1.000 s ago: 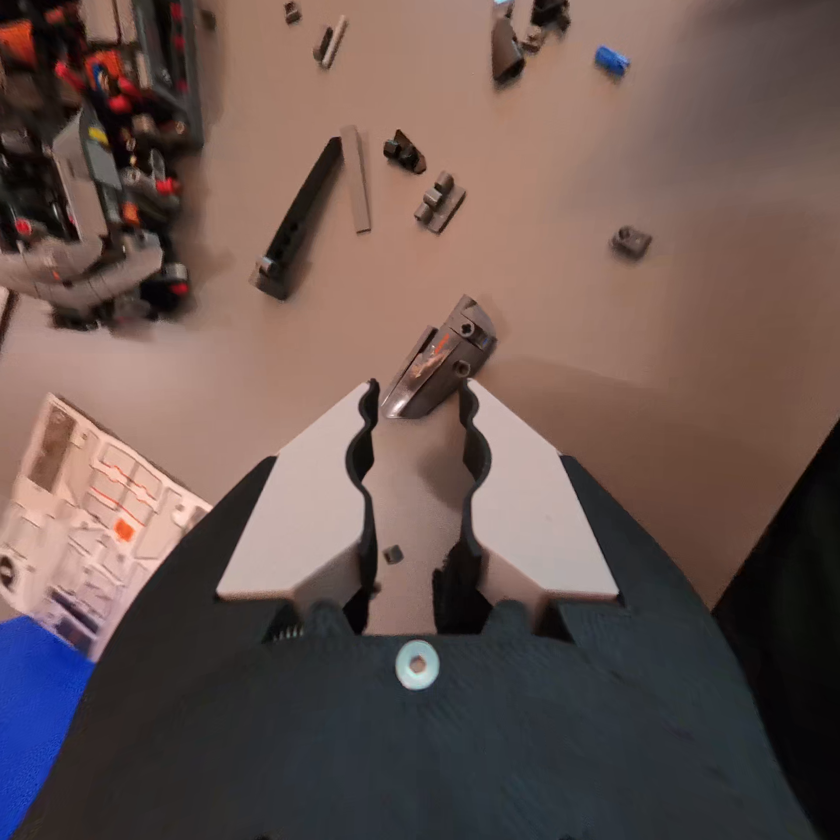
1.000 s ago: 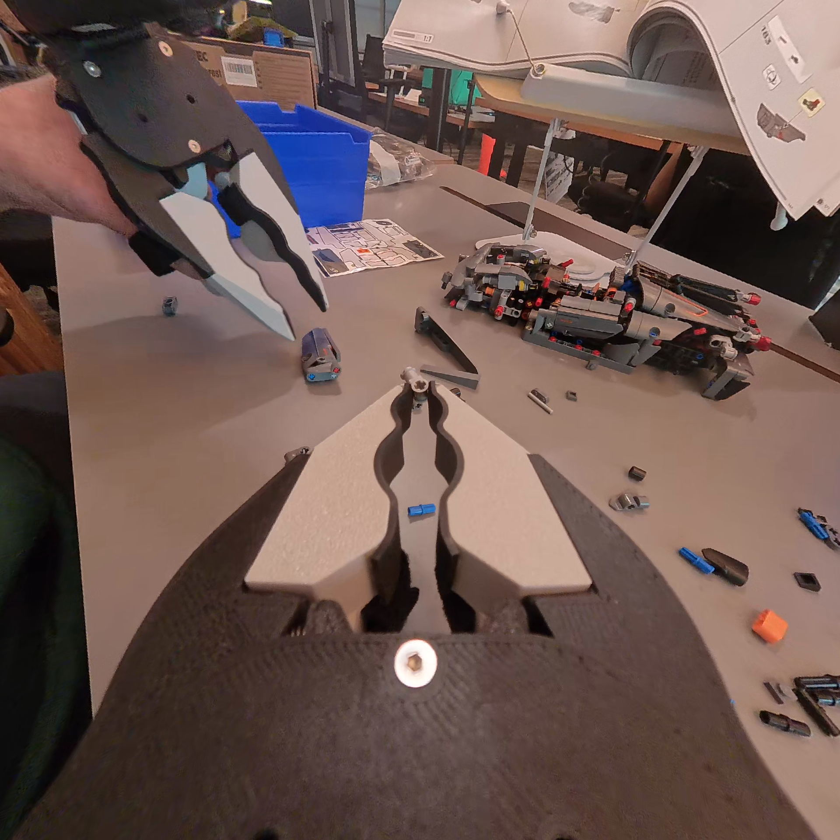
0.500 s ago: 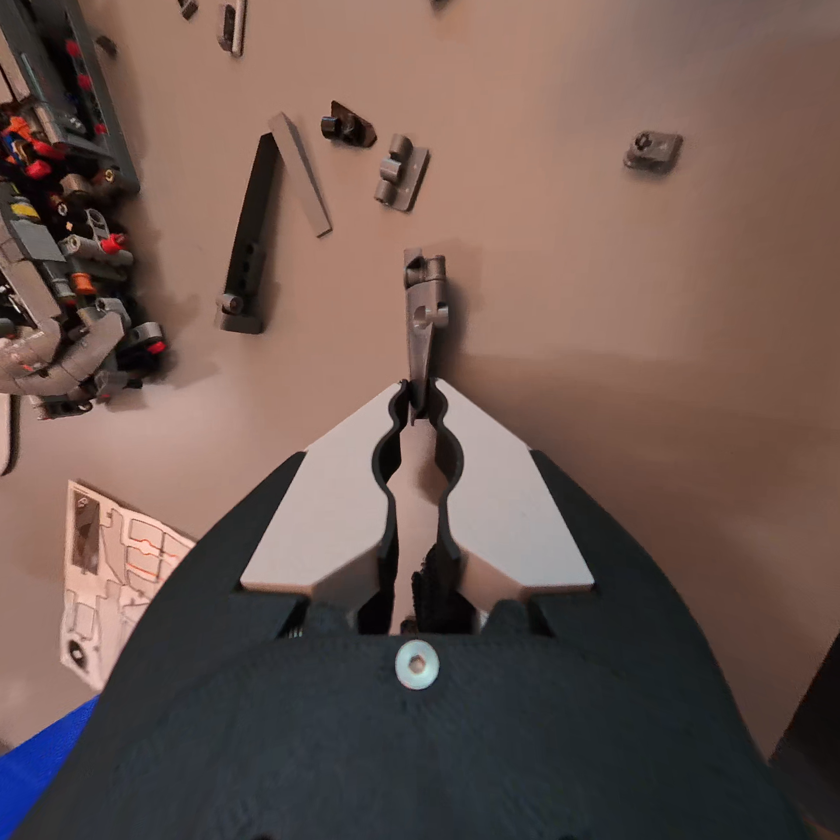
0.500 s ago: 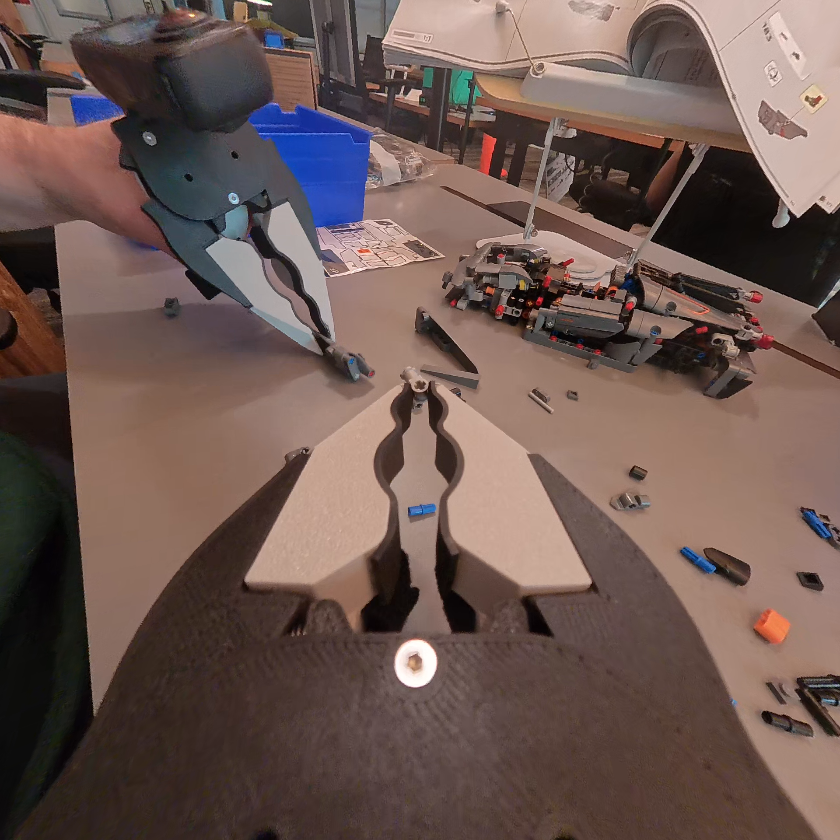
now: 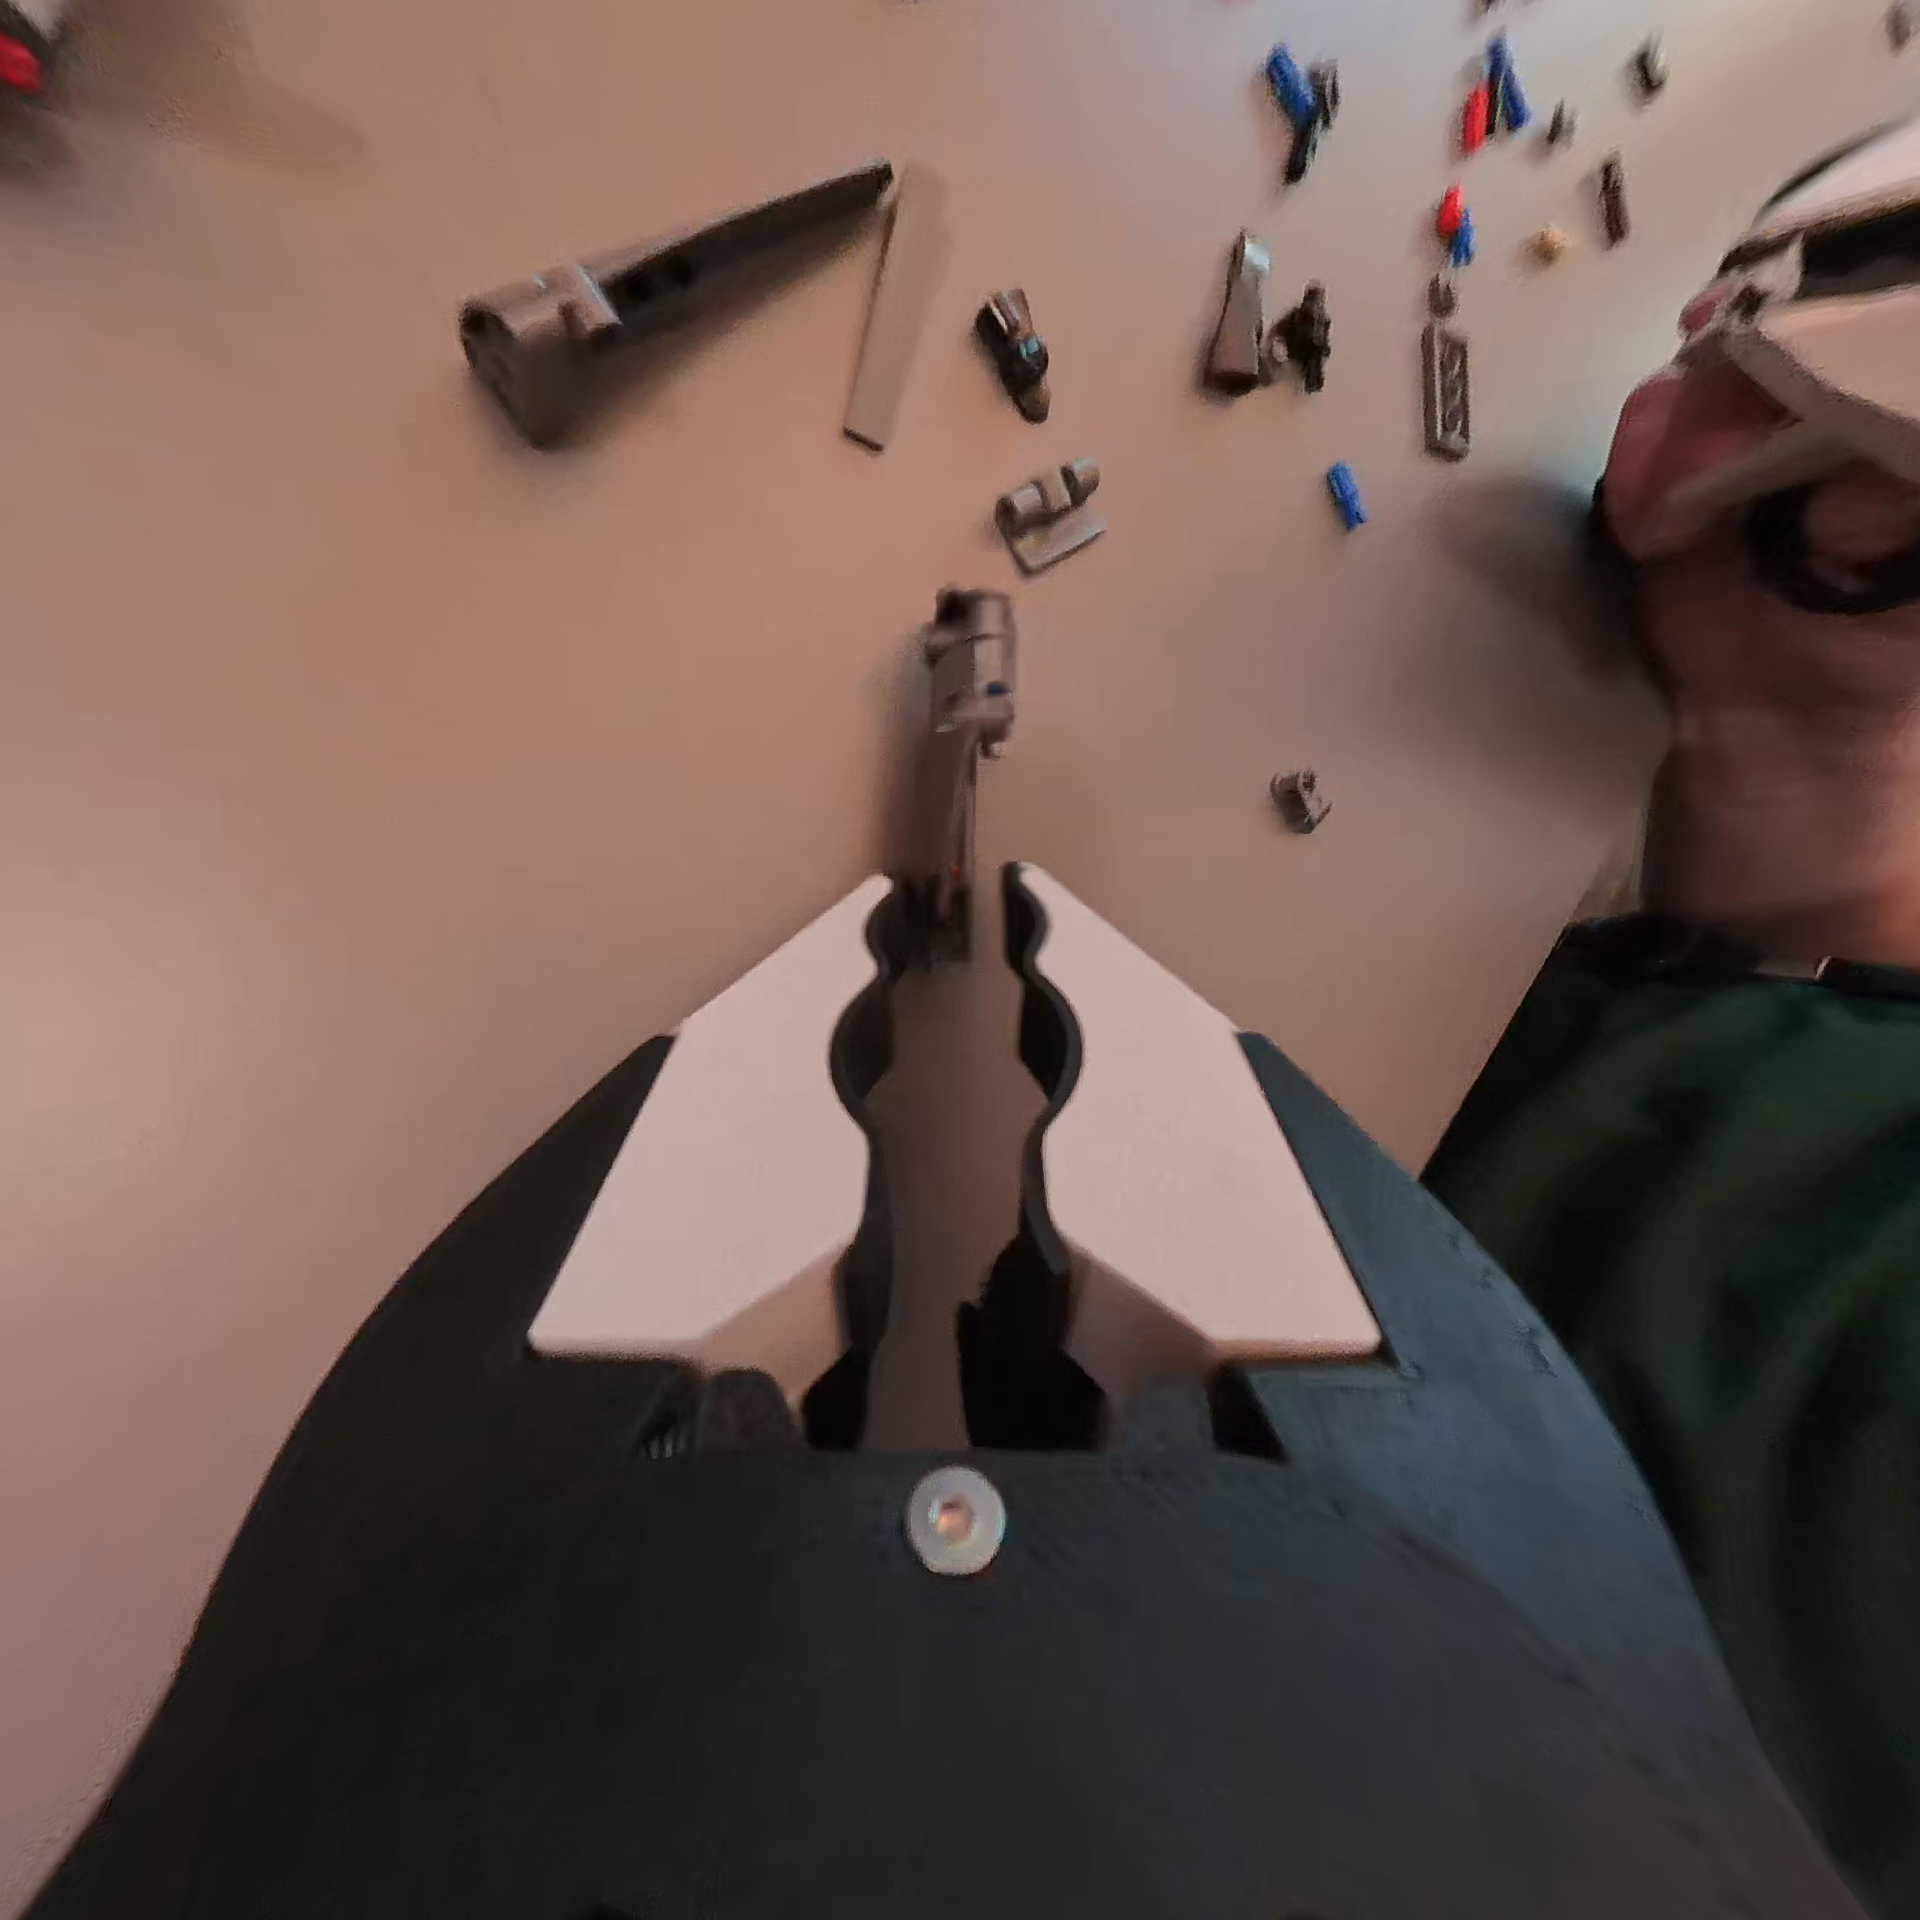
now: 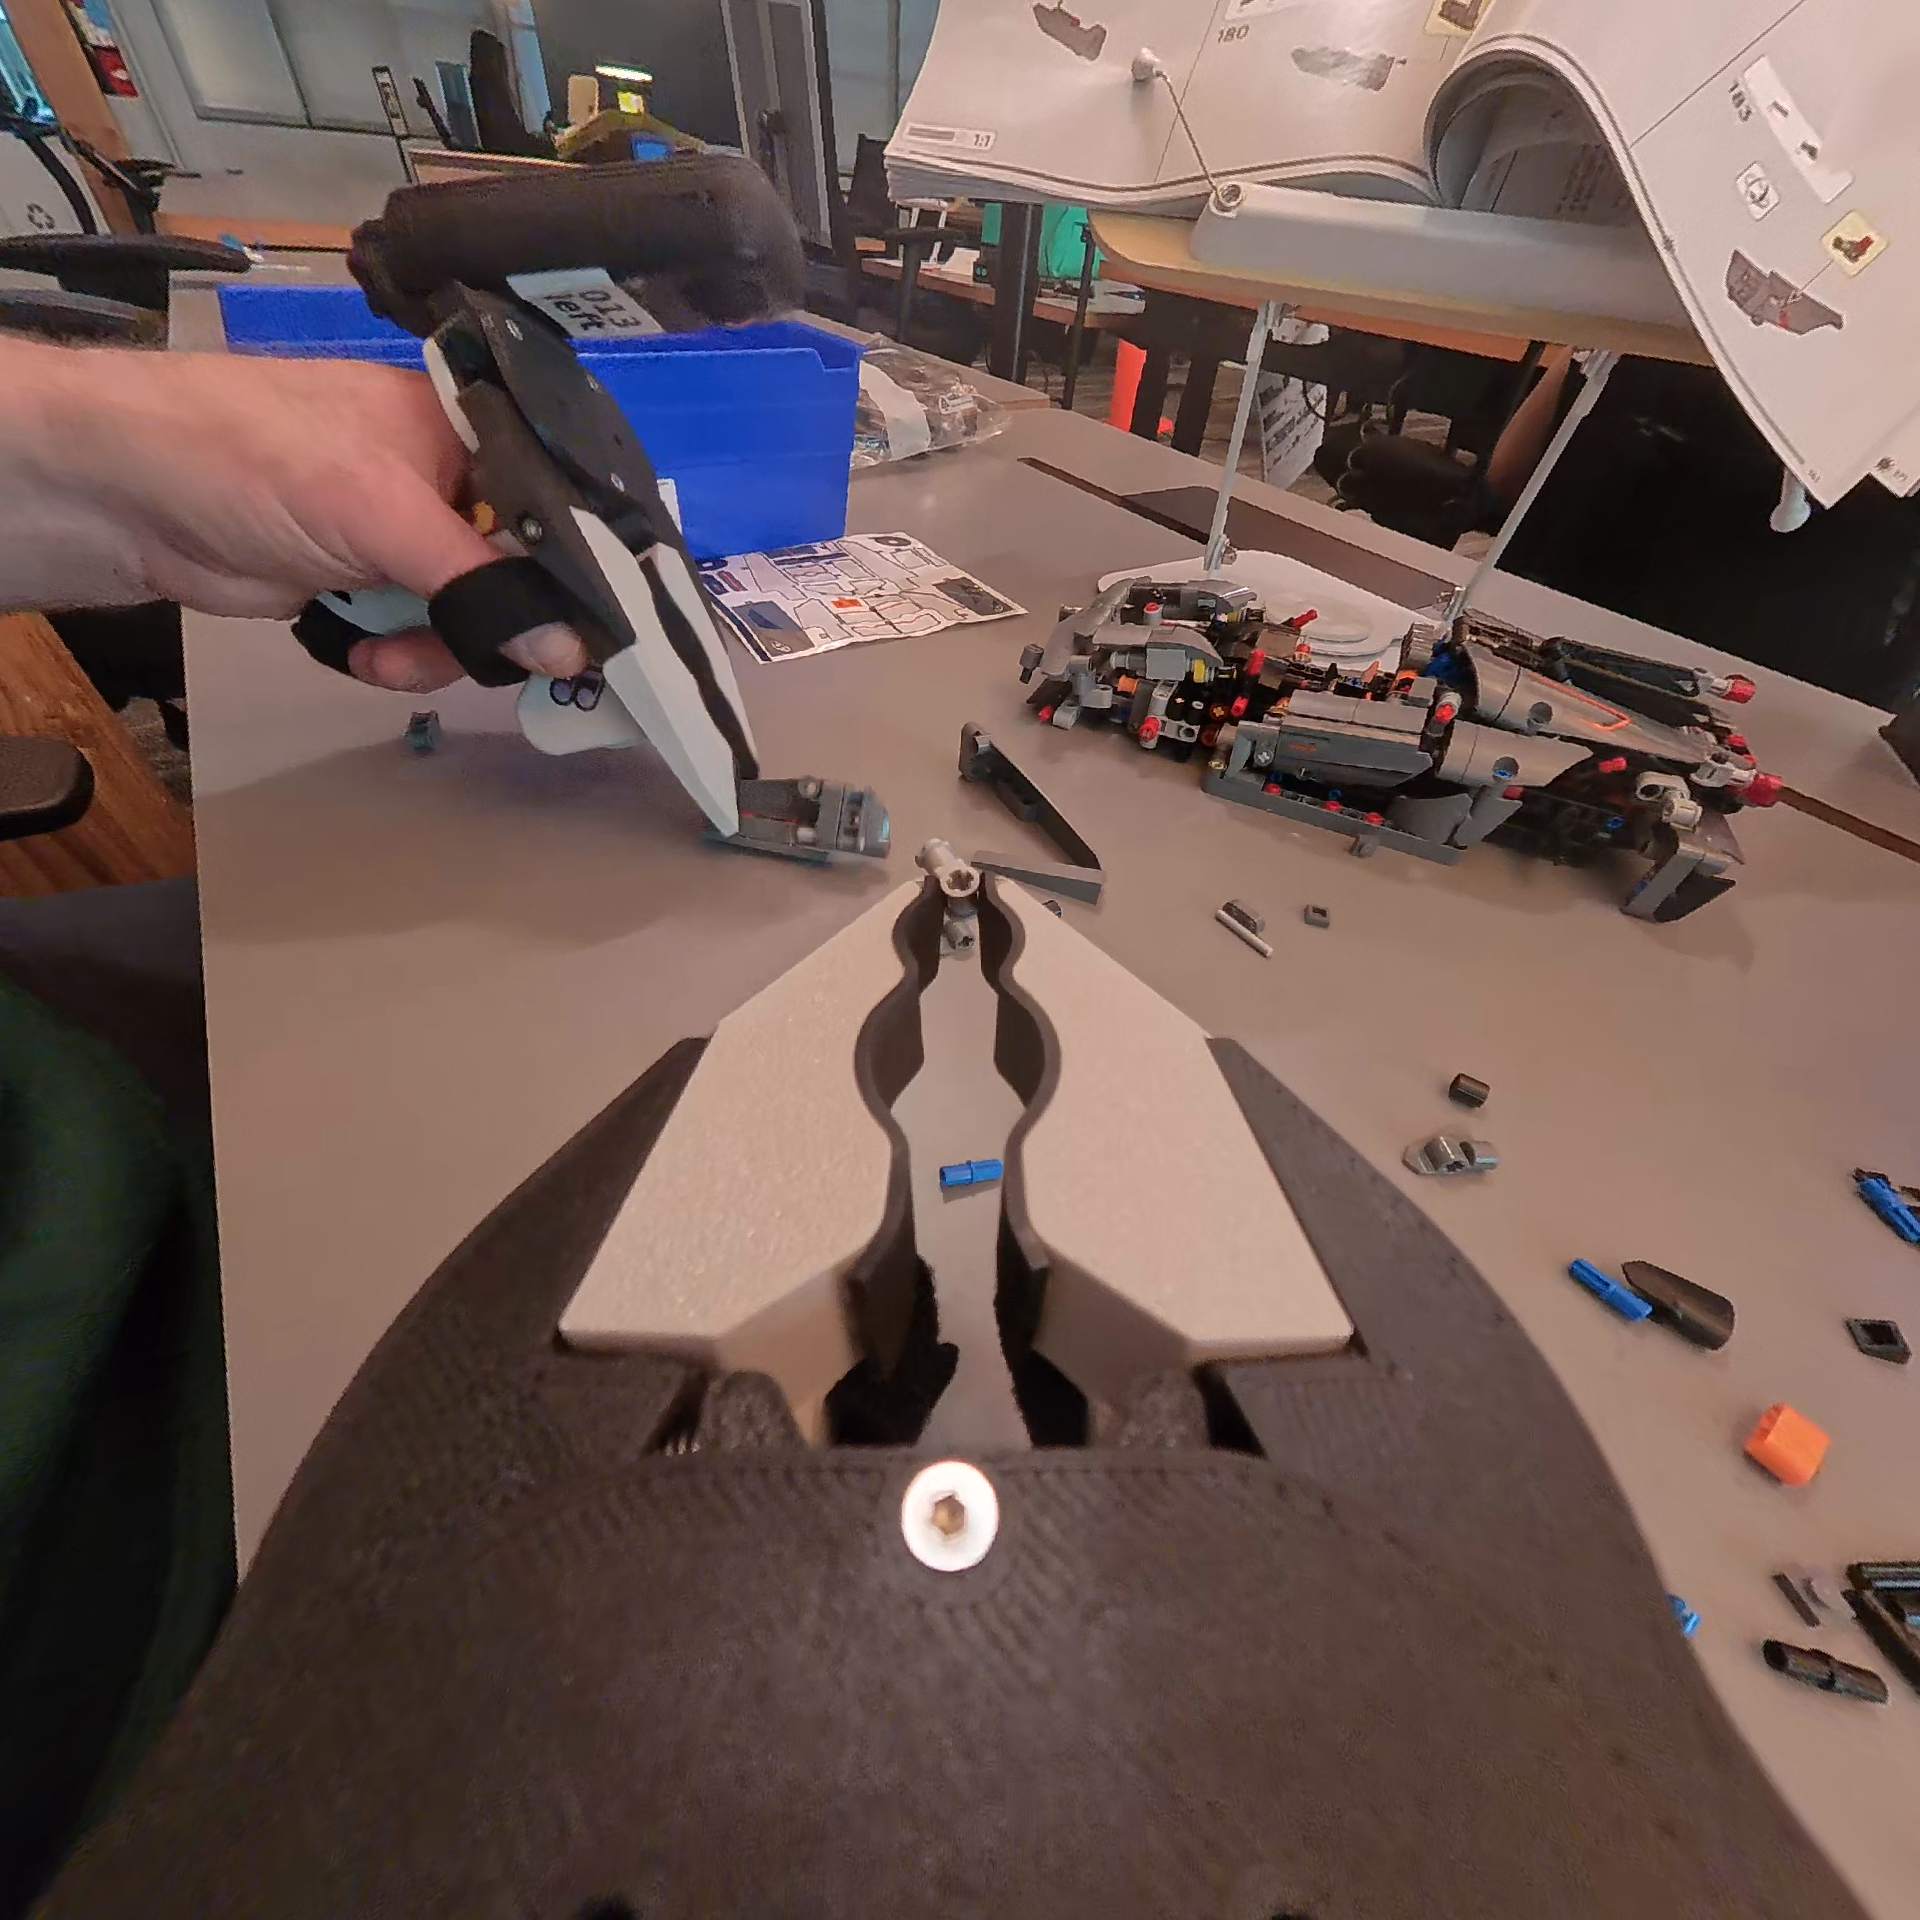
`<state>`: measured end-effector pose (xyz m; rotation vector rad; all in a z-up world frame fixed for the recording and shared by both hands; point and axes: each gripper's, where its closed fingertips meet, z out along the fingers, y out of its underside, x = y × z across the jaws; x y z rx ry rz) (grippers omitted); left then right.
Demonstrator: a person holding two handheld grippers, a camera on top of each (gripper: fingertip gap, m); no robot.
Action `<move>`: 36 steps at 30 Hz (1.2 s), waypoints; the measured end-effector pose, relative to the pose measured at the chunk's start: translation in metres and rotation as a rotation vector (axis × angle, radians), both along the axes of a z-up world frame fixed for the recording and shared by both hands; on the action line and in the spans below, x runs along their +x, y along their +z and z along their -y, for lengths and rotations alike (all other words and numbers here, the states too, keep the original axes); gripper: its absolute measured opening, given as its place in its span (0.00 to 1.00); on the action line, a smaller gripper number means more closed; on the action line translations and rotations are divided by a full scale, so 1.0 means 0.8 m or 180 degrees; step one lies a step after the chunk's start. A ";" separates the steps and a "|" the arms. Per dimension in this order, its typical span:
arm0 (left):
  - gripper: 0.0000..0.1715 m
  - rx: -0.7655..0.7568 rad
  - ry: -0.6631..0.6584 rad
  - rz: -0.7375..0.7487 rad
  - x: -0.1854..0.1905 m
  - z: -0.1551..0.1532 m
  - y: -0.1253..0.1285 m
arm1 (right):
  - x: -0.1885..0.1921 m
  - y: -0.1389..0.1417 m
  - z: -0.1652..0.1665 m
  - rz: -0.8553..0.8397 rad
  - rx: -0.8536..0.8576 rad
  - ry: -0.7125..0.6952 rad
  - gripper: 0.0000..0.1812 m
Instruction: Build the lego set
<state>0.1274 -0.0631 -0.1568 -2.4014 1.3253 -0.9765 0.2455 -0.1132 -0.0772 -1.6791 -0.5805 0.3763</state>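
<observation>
Grey tabletop (image 6: 520,1039) is strewn w/ loose lego bits; office desks and chairs are seen behind. At the far side, on the right, the part-built lego model (image 6: 1403,727) is laid lengthwise, w/ an open instruction book (image 6: 1455,114) propped on a stand above it. A blue bin (image 6: 748,416) and a printed sheet (image 6: 862,592) are placed at the far left.

Left gripper (image 6: 743,795) is held by a hand (image 6: 239,488) and angled down to the table; a small grey sub-assembly (image 6: 816,816) is pinched at its tips, w/ the piece resting on or just above the surface — cannot be told which. In the blurred left wrist view the same sub-assembly (image 5: 961,727) is seen sticking out fwd from between nearly closed jaws of the left gripper (image 5: 948,904).

Right gripper (image 6: 956,904) is narrowed on a small light-grey connector (image 6: 954,894), gripped at the very tips. A blue pin (image 6: 971,1172) is seen on the table through the gap between its fingers.

A long black wedge panel (image 6: 1023,795) and a flat grey strip (image 6: 1039,878) are laid between the grippers and the model. An orange brick (image 6: 1785,1444) and a dark curved piece (image 6: 1678,1317) are set near the right edge.
</observation>
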 end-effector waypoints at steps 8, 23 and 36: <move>0.18 0.0419 0.0011 -0.0090 -0.013 -0.016 0.006 | 0.000 -0.001 -0.001 0.0006 -0.0010 -0.0014 0.02; 0.18 0.0798 -0.0426 0.0065 -0.001 0.036 0.025 | -0.004 -0.011 -0.005 0.0168 -0.0094 -0.0045 0.02; 0.14 0.0667 -0.1035 0.0286 0.053 0.070 0.005 | -0.004 -0.015 -0.007 0.0216 -0.0140 -0.0063 0.02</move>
